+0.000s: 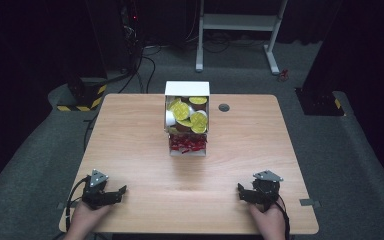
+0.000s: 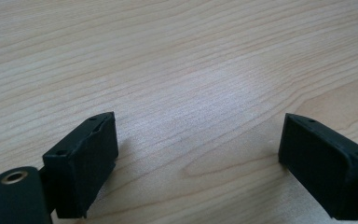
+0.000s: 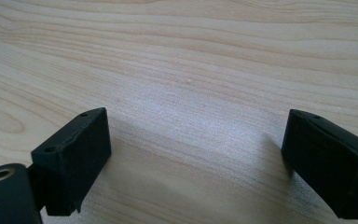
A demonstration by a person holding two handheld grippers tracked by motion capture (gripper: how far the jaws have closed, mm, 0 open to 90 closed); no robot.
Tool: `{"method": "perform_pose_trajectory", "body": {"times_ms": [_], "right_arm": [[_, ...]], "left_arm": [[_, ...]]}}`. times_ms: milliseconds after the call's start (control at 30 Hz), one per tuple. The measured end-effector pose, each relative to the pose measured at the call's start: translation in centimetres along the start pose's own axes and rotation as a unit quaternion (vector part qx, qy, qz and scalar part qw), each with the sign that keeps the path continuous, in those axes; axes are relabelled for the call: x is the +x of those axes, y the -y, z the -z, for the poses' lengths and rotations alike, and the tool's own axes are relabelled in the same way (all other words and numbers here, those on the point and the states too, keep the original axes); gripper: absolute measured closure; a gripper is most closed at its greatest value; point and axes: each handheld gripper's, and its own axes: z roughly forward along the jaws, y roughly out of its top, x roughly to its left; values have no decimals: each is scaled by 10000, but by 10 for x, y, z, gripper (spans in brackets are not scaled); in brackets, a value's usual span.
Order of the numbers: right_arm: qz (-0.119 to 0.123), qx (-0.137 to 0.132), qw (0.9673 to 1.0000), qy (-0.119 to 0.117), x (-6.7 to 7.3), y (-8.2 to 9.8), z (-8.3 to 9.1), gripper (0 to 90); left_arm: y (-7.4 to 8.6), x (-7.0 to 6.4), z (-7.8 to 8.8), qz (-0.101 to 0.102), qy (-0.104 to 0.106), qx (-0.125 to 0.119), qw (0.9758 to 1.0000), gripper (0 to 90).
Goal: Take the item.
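A white box (image 1: pixel 187 120), packed with yellow-lidded cups above red packets, is seen at the table's (image 1: pixel 130 150) centre, toward 12 o'clock. The left gripper (image 1: pixel 111 193) and right gripper (image 1: pixel 247 194) are rested near 6 o'clock, jaws spread, nothing grasped

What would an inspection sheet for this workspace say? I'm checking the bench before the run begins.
Surface: wooden table, bare around both tongs; a round grommet hole near the far edge.
Job's things: white box at the table's far middle, holding yellow-lidded cups in the far part and red packets in the near part.
Clutter: nothing seen on the table.
Grippers: left tongs and right tongs rest near the near edge, each held in a hand, jaws wide apart and holding nothing.
Cables: one trails from each gripper; more lie on the floor beyond the table.
Surroundings: grey carpet, a white desk frame, a yellow-and-black striped base, dark room.
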Motion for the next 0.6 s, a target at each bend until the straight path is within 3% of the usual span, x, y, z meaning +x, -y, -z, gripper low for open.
{"method": "perform_pose_trajectory", "body": {"times_ms": [600], "right_arm": [[-1, -4, 10000, 1, 0, 0, 0, 80]], "left_arm": [[-1, -1, 0, 22, 2, 18, 10000, 118]]}}
